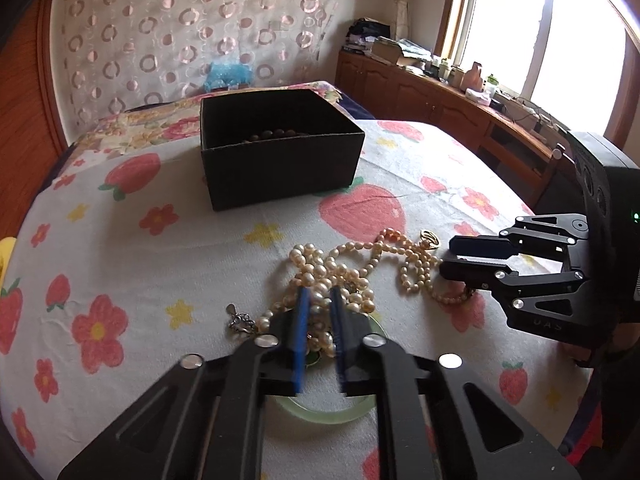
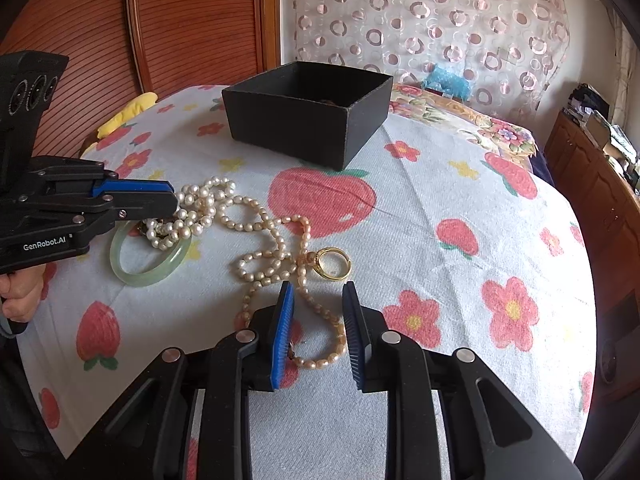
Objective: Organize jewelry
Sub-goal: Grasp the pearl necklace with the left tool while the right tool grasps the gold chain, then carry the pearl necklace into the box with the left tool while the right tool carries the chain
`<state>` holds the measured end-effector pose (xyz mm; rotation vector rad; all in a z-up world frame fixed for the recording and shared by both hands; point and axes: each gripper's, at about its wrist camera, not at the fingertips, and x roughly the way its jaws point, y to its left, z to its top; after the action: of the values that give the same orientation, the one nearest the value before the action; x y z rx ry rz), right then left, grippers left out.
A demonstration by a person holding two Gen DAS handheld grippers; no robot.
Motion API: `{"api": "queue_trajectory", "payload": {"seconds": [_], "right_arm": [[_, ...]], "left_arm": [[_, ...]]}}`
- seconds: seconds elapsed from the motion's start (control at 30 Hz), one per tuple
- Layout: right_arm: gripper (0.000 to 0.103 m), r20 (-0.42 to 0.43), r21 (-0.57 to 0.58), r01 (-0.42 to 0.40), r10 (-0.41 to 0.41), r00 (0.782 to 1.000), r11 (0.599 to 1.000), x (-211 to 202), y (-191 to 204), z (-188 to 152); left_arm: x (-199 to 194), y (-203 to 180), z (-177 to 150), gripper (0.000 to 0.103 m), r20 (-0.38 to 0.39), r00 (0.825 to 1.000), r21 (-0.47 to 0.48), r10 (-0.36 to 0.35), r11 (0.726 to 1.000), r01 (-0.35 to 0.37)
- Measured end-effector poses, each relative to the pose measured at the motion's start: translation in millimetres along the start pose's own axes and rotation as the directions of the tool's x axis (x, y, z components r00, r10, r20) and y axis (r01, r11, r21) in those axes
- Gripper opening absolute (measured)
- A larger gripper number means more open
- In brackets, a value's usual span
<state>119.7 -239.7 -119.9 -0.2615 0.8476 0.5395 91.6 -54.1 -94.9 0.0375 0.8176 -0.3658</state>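
Observation:
A black open box [image 1: 280,148] [image 2: 308,112] with dark beads inside stands on the strawberry-print cloth. A heap of white pearl strands [image 1: 332,280] [image 2: 192,212] lies on a green jade bangle [image 1: 332,414] [image 2: 150,264]. My left gripper [image 1: 320,296] [image 2: 176,200] has its jaws closed on the white pearl strands. A pinkish pearl necklace [image 1: 412,264] [image 2: 272,256] and a gold ring [image 1: 430,238] [image 2: 334,264] lie beside them. My right gripper [image 2: 318,288] [image 1: 446,258] is open, its jaws astride the pinkish necklace's near loop.
A small silver charm [image 1: 240,320] lies left of the pearls. A yellow object [image 2: 128,114] sits at the cloth's left edge. A wooden cabinet [image 1: 440,100] with clutter runs under the window on the right. A patterned curtain hangs behind.

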Motion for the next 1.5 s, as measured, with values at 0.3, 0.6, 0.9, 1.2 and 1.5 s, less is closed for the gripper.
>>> {"api": "queue_trajectory", "payload": {"seconds": [0.3, 0.6, 0.9, 1.2, 1.5], "right_arm": [[0.026, 0.0, -0.001, 0.0, 0.0, 1.0, 1.0, 0.3, 0.0, 0.0], [0.026, -0.006, 0.004, -0.001, 0.001, 1.0, 1.0, 0.8, 0.1, 0.9], [0.005, -0.044, -0.027, -0.067, 0.066, 0.997, 0.997, -0.7, 12.3, 4.7], [0.005, 0.087, -0.03, -0.058, 0.061, 0.994, 0.998, -46.3, 20.8, 38.9], [0.005, 0.213, -0.055, -0.025, 0.036, 0.976, 0.998, -94.4, 23.5, 95.5]], "left_arm": [[-39.0, 3.0, 2.8, 0.007, 0.097, 0.995, -0.024, 0.003, 1.0, -0.001], [-79.1, 2.5, 11.3, 0.007, 0.207, 0.978, -0.029, 0.032, 0.999, -0.026], [-89.9, 6.1, 19.1, 0.007, 0.237, 0.97, -0.03, 0.049, 0.999, -0.043], [-105.3, 13.8, 37.8, 0.007, 0.275, 0.959, -0.03, 0.068, 0.998, -0.062], [-116.6, 19.8, 48.5, 0.007, 0.297, 0.952, -0.028, 0.077, 0.997, -0.072]]}}
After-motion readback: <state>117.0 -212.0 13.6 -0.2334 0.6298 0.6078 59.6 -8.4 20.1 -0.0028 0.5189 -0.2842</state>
